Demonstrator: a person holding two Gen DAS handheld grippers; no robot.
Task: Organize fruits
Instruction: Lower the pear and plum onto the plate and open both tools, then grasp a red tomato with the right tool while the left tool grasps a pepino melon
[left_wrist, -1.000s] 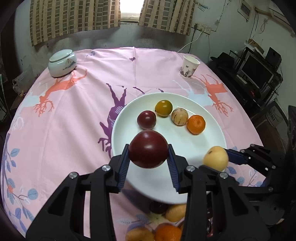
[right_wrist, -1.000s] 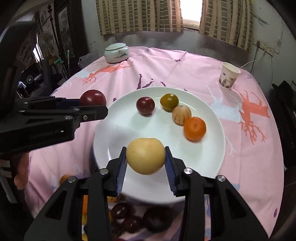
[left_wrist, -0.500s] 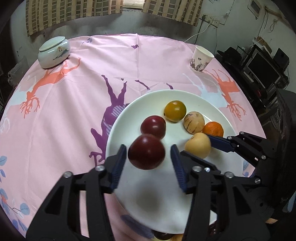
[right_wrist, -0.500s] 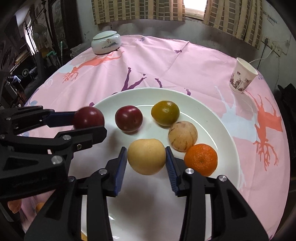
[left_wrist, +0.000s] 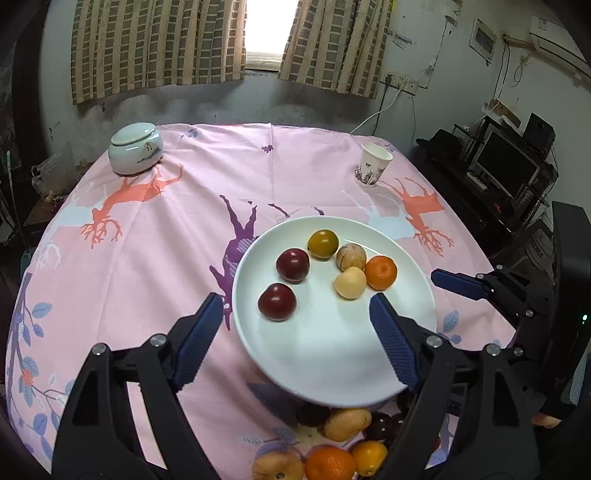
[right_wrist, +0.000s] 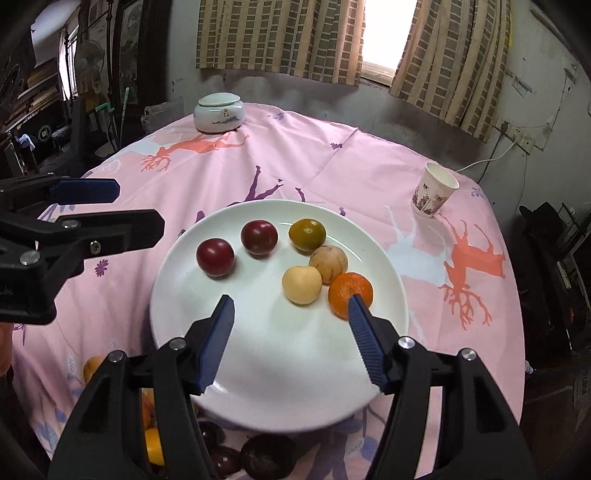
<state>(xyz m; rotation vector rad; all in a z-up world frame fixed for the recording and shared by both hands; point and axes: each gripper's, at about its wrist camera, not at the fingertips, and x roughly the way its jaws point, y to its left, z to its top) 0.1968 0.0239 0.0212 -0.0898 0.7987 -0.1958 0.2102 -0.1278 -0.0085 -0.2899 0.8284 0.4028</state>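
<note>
A white plate (left_wrist: 325, 354) holds several fruits. The dark red plum (left_wrist: 277, 302) lies at its near left beside a second plum (left_wrist: 292, 264). The pale yellow pear (right_wrist: 301, 285) rests against an orange (right_wrist: 350, 293) and a tan striped fruit (right_wrist: 328, 264). My left gripper (left_wrist: 294, 298) hangs above the plate's near side, its jaws opening wide, and its pads touch nothing. My right gripper (right_wrist: 291, 300) hovers just short of the pear, its jaws also opening, and nothing is pressed between them. The left gripper's blue pad (right_wrist: 88, 191) shows at the left of the right wrist view.
Loose fruit lies on the pink tablecloth at the table's near edge: a pear (left_wrist: 347, 424), an orange (left_wrist: 325, 463) and dark plums (right_wrist: 266, 456). A lidded ceramic jar (left_wrist: 135, 147) stands far left and a paper cup (left_wrist: 375, 164) far right.
Both grippers carried their fruit down onto the plate, opened and drew back upward. The plum and the pear now lie free on the plate.
</note>
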